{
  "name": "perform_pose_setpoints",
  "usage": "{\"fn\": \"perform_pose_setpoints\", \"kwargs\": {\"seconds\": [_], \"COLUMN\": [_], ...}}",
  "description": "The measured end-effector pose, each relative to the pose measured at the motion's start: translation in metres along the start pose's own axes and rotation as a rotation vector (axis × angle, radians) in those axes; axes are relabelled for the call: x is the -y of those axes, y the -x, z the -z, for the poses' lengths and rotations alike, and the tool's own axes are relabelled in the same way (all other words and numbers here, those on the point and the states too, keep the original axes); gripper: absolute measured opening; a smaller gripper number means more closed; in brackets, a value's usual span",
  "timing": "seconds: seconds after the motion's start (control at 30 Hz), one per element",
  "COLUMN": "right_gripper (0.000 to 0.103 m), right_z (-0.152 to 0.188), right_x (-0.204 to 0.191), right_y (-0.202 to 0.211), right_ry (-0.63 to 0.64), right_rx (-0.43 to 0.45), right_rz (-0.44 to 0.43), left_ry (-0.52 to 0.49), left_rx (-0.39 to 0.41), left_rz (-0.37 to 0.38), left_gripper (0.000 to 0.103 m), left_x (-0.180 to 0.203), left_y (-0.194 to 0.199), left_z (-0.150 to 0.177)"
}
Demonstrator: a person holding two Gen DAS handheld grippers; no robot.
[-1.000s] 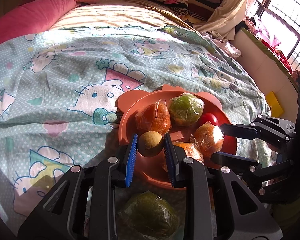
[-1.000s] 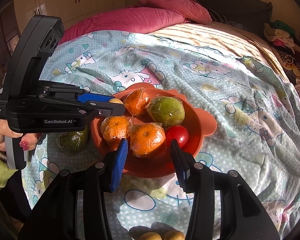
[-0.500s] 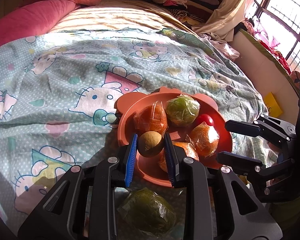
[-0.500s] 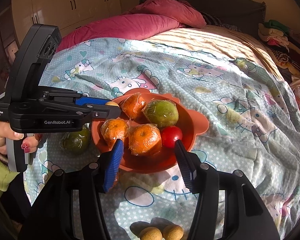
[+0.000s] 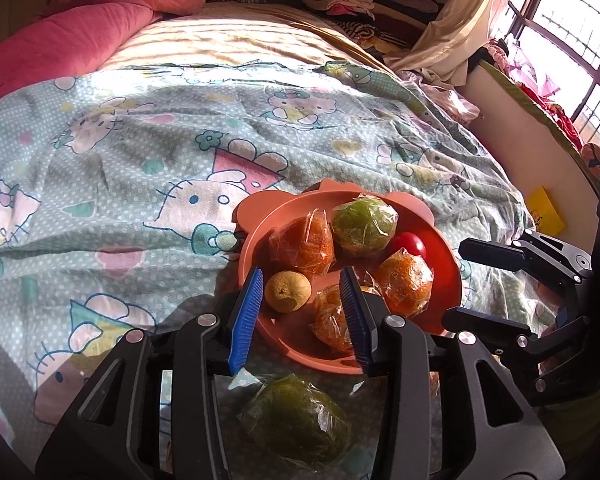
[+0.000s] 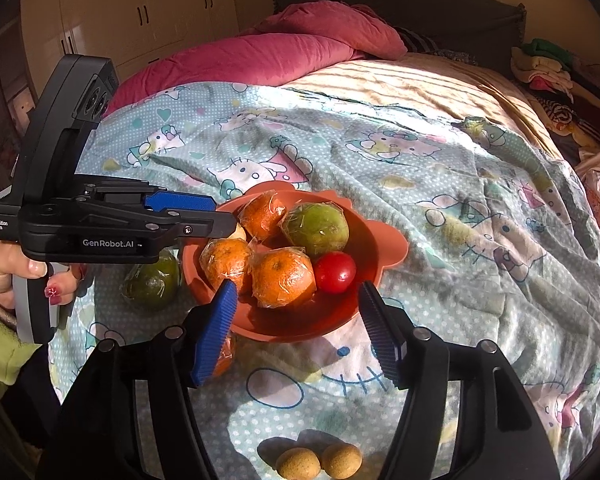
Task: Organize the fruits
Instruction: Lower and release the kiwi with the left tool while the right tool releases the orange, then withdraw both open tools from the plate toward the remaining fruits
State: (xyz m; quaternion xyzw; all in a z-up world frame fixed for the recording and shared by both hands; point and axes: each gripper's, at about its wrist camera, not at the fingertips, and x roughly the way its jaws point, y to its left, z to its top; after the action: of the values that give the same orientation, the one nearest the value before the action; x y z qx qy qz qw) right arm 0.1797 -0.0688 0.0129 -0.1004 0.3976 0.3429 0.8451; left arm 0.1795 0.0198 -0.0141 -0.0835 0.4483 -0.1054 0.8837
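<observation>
Both tongs stand with jaws apart, gripping nothing. Left gripper (image 5: 302, 308) hovers at the near-left rim of the orange plate (image 5: 260, 320), and the small brown fruit (image 5: 287, 291) sits on the plate between its blue pads, seemingly touching neither pad. Right gripper (image 6: 300, 328) hangs over the plate's near edge in its own view. On the plate also lie three wrapped oranges, a wrapped green fruit (image 6: 315, 229) and a red tomato (image 6: 335, 272). Off the plate, just beside its rim, lies another wrapped green fruit (image 5: 296, 416); two more small brown fruits (image 6: 319, 462) lie together on the bedspread (image 5: 100, 168), nearer the right gripper than the plate is.
</observation>
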Motion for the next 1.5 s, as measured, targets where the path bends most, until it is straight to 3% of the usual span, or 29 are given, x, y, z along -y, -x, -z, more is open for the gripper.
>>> {"fn": "perform_pose_setpoints", "kwargs": {"seconds": [0.17,0.27,0.47,0.83,1.1,1.5], "right_gripper": [0.066,0.066,0.067,0.074,0.080,0.091], "right_z": [0.000,0.000,0.000,-0.003,-0.004,0.001], "right_x": [0.001,0.001,0.001,0.005,0.011,0.006], "right_y": [0.003,0.003,0.004,0.015,0.029,0.058], "right_ry": [-0.006,-0.004,-0.005,-0.024,-0.040,-0.047], "right_rx": [0.007,0.007,0.008,0.034,0.068,0.129], "right_rz": [0.002,0.004,0.011,0.030,0.050,0.113], "left_ry": [0.000,0.002,0.002,0.000,0.002,-0.004], "left_rx": [0.005,0.013,0.024,0.040,0.056,0.109], "left_rz": [-0.001,-0.005,-0.011,-0.014,-0.023,-0.029], "left_gripper": [0.033,0.042,0.047,0.065,0.085,0.093], "left_x": [-0.001,-0.002,-0.002,0.001,0.003,0.007], "left_y": [0.002,0.004,0.008,0.017,0.029,0.053], "left_z": [0.000,-0.001,-0.001,-0.002,-0.001,0.000]}}
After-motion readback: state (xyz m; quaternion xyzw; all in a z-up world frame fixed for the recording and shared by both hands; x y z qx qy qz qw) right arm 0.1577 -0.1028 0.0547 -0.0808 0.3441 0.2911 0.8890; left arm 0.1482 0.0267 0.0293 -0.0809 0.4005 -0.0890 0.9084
